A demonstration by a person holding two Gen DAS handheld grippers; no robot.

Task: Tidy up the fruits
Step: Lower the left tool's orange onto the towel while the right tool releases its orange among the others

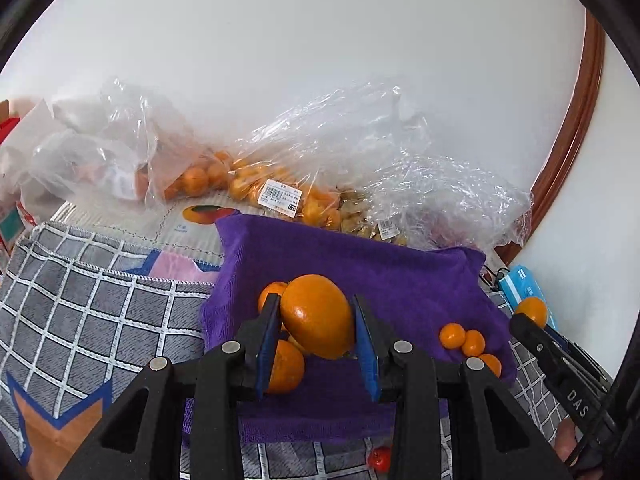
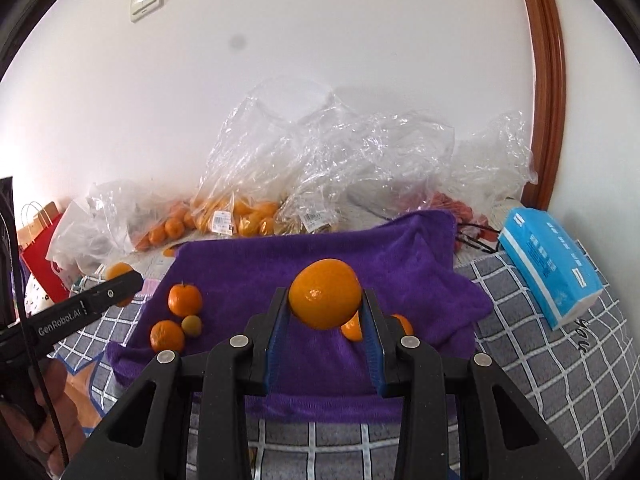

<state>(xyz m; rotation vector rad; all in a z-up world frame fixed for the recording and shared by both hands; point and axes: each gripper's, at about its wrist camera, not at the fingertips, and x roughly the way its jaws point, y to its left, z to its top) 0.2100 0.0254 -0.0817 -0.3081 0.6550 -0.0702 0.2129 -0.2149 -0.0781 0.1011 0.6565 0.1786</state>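
A grey white-checked fabric surface [image 2: 552,364], possibly a bed, carries a purple terry towel [image 2: 400,256]; clear plastic bags [image 2: 320,168] lie behind the towel.

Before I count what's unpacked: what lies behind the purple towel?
Behind the purple towel, crumpled clear plastic bags line the wall; two show orange fruits. Wrinkled plastic hides the other bags' contents.

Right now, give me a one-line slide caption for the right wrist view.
Right tool shut on an orange above the purple towel, where smaller citrus lie, bagged fruit behind.
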